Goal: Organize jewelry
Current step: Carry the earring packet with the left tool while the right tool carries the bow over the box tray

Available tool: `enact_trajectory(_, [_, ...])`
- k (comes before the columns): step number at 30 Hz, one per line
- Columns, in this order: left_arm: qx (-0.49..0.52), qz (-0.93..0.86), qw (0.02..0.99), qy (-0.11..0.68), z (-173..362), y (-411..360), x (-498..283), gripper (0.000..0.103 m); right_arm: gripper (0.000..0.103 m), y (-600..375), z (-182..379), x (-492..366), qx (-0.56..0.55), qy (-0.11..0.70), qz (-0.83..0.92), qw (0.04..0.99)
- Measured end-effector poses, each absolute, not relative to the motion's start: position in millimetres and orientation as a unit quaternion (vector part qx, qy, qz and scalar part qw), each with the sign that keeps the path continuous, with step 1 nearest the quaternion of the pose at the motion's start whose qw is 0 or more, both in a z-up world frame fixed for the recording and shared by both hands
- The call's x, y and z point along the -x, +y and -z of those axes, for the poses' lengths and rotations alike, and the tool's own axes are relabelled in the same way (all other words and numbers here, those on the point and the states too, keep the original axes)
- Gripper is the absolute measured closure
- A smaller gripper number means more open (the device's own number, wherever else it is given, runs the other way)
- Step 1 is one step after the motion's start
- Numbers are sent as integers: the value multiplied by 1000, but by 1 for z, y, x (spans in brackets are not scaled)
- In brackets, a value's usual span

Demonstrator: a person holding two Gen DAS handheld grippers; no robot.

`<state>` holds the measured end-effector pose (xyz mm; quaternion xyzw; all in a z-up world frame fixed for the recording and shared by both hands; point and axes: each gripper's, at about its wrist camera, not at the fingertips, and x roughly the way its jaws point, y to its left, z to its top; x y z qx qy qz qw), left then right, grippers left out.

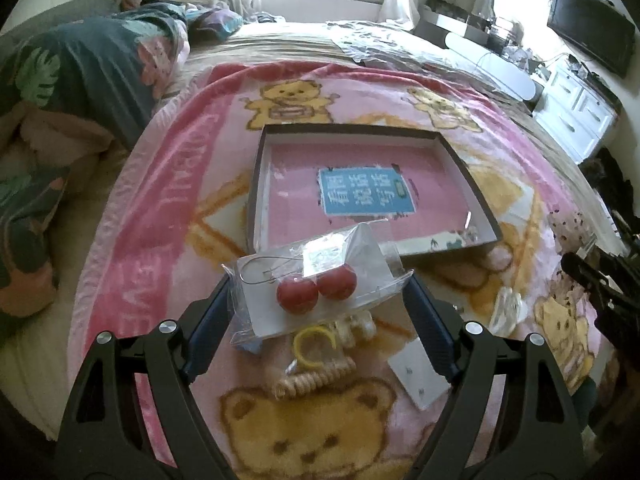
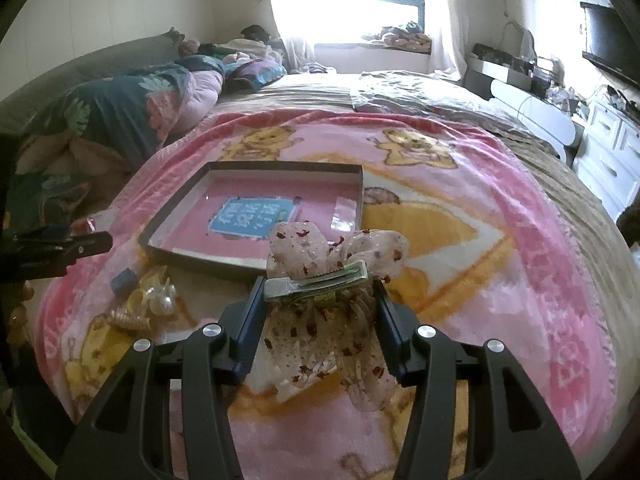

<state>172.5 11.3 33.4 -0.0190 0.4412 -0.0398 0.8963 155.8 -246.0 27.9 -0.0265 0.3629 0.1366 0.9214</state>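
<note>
- Left gripper (image 1: 320, 300) is clamping a clear earring bag (image 1: 316, 284) — fingers wide, pressing its edges.
- Right gripper (image 2: 318, 296) is pinching a bow hair clip (image 2: 320, 280) near the tray (image 2: 256, 168).

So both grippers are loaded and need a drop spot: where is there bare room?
The box floor is bare inside its walls. Blanket right of it is free too. It is crowded in front of the box, around the yellow ring, spiral tie and white card.
</note>
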Motion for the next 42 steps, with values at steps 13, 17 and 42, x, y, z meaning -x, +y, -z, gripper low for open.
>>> enact_trajectory(13, [16, 33, 896, 442, -23, 8, -216, 27, 53, -230, -26, -205, 31, 364, -146, 919])
enact_trajectory(17, [13, 33, 894, 446, -15, 4, -232, 26, 53, -226, -17, -224, 34, 374, -145, 916])
enact_trajectory(42, [-9, 34, 879, 476, 27, 0, -278, 22, 47, -207, 42, -294, 22, 446, -156, 881])
